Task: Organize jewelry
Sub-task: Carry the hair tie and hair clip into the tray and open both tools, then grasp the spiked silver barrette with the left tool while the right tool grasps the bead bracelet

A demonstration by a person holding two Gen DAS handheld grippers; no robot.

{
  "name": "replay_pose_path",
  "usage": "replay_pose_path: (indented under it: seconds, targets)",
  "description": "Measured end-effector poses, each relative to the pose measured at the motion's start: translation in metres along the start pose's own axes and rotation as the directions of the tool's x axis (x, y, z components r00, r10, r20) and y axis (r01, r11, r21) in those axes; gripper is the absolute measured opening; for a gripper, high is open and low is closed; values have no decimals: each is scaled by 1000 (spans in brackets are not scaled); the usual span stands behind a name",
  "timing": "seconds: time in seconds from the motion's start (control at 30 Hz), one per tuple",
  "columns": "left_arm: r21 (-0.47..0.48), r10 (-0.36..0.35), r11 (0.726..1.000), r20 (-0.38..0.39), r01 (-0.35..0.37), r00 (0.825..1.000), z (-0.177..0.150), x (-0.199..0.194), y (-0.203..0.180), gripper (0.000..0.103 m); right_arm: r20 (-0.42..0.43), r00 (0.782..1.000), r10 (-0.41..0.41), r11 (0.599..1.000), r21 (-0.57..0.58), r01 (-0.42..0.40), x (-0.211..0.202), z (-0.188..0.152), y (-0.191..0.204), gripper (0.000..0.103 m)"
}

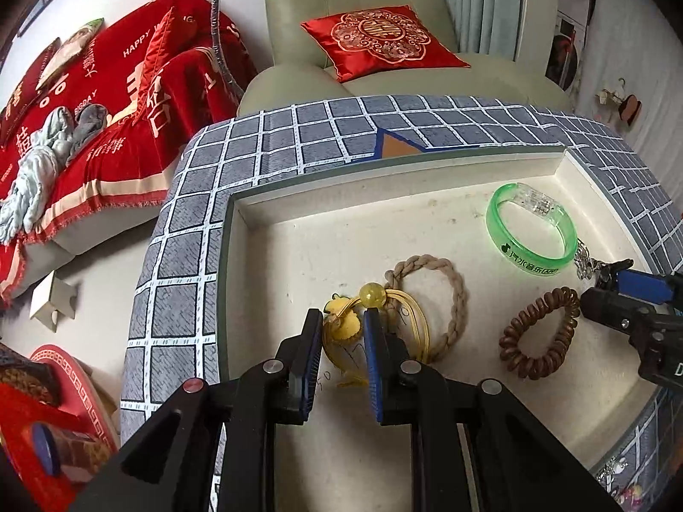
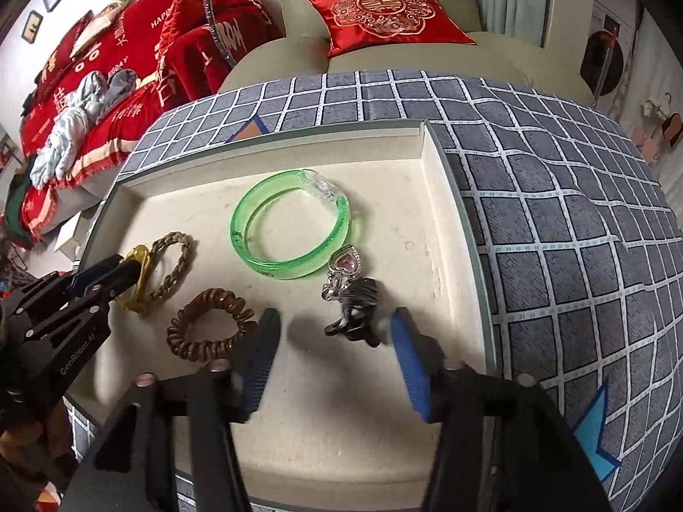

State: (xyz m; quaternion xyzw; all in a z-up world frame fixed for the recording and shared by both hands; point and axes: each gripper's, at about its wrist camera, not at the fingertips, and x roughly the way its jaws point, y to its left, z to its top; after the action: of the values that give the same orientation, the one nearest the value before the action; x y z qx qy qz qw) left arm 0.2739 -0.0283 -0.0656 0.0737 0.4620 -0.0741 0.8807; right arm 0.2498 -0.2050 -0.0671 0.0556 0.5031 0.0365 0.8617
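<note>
Shallow cream tray sits on the checked grey cloth covering the table, and all jewelry lies inside it. Landmark: green bangle, flat toward the tray's far side. Touching the bangle's near right rim is a silver heart pendant clipped to a dark charm piece. Nearer the cameras than the bangle and to its left: brown coil hair tie. Further left of the bangle: braided rope bracelet, with the yellow cord bracelet and its amber bead overlapping its left side. Left gripper stands narrow, fingers flanking the yellow knot and cord; the pads look closed on it, though contact on both sides is not certain from this angle. Likely it is being set down beside the rope bracelet to group like pieces. Right gripper stands wide, pads clear on either side of the dark charm piece, which rests on the tray floor untouched. Judgement: pendant placed next to the bangle; items spaced apart so none tangle.
</note>
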Motion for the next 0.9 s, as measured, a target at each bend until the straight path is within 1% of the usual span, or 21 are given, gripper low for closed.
replay_pose_path:
  seconds: [0.03,0.07,0.1,0.13,0.17,0.2,0.23,0.27,0.3,0.33,0.4,0.53,0.6,0.67,0.73,0.83,0.87,0.9]
  targets:
    - [0,2,1000,0,-2,1000,0,0,1,35,1,1000,7,1000,5,-7,-1,0,0,59]
    - [-2,2,1000,-2,-2,1000,-1,-1,1,35,5,1000,22,1000,13,-22,-4,0,-1,62]
    - [-7,-1,1000,-4,1,1000,-2,-1,2,35,14,999,39,999,25,-39,-9,1,-3,70]
    - [-16,-8,1000,-6,8,1000,-2,-2,3,36,23,998,51,998,33,-52,-12,1,-3,74]
    - [-22,-10,1000,-5,10,1000,-3,-2,3,39,36,997,66,997,44,-68,-17,1,-5,81]
    - [-23,-9,1000,-2,9,1000,-3,-3,4,49,48,996,79,995,57,-82,-23,1,-7,81]
    - [-23,-2,1000,9,2,1000,-3,-4,4,77,54,995,89,993,67,-93,-26,1,-8,81]
    - [-23,3,1000,29,-2,1000,-5,-7,4,89,58,993,98,992,77,-103,-29,1,-8,81]
    - [-18,4,1000,57,-3,998,-6,-12,3,89,63,992,110,989,90,-115,-33,0,-10,81]
    - [-2,3,1000,66,-3,998,-6,-14,1,89,68,991,117,987,99,-123,-35,-1,-11,81]
    - [13,6,1000,62,-6,998,-5,-16,-2,89,74,989,125,985,111,-133,-41,-3,-13,81]
    - [-4,7,1000,69,-6,998,-4,-24,1,89,87,987,137,981,123,-147,-51,-8,-14,81]
    - [-14,2,1000,87,-1,996,-5,-33,3,89,100,984,145,979,127,-158,-58,-12,-14,81]
    - [-17,2,1000,110,0,994,-7,-42,5,103,115,981,154,977,134,-168,-67,-16,-15,81]
    - [-24,5,1000,153,-2,988,-11,-57,7,103,133,978,160,973,144,-179,-76,-21,-18,82]
    - [-9,-7,1000,175,9,984,-17,-76,6,103,177,971,158,970,157,-187,-92,-30,-21,84]
    - [-3,-8,1000,184,9,983,-20,-81,5,103,197,968,156,968,162,-190,-99,-34,-22,91]
    - [7,-11,1000,193,10,981,-25,-89,4,103,206,966,157,967,165,-192,-103,-37,-22,102]
